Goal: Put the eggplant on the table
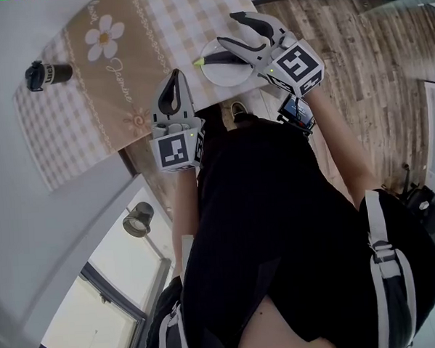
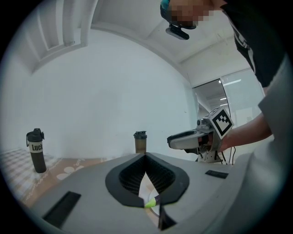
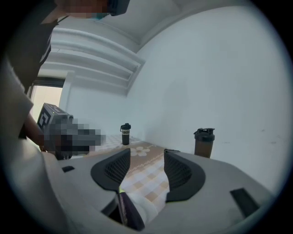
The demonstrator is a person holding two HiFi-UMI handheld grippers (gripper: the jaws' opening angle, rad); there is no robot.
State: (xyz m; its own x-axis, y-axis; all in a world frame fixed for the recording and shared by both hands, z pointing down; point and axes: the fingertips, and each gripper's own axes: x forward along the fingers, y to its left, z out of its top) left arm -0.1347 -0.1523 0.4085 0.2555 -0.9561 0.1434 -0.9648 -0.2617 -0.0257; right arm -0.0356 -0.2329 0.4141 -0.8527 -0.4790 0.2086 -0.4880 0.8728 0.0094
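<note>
Jaws on my right gripper (image 3: 147,153) are spread wide and grip nothing. They hang over the white plate (image 1: 228,76) near the edge of the surface (image 1: 159,34), which is covered by a checked cloth. The eggplant (image 3: 126,210) lies on that plate, dark and slim with its green tip pointing toward my left gripper (image 1: 173,77). In the right gripper view it sits low and off to the side, under 1 of the 2 jaws and not in the gap between them. I cannot tell whether that jaw touches it.

My left gripper has its jaws pressed together at the tips, with nothing between them. It hovers above the cloth just beside the plate, and through the slit I can see the eggplant's green tip (image 2: 150,204).

I judge this to be the reach for the pick: the eggplant is not yet gripped or lifted.

The next move calls for shifting my right gripper sideways so the eggplant's body sits between the 2 jaws. Then I must lower it, clench gently across the narrow body, lift clear of the rim and set it on bare cloth. The black bottle (image 1: 45,73) stands well apart and is no obstacle.
</note>
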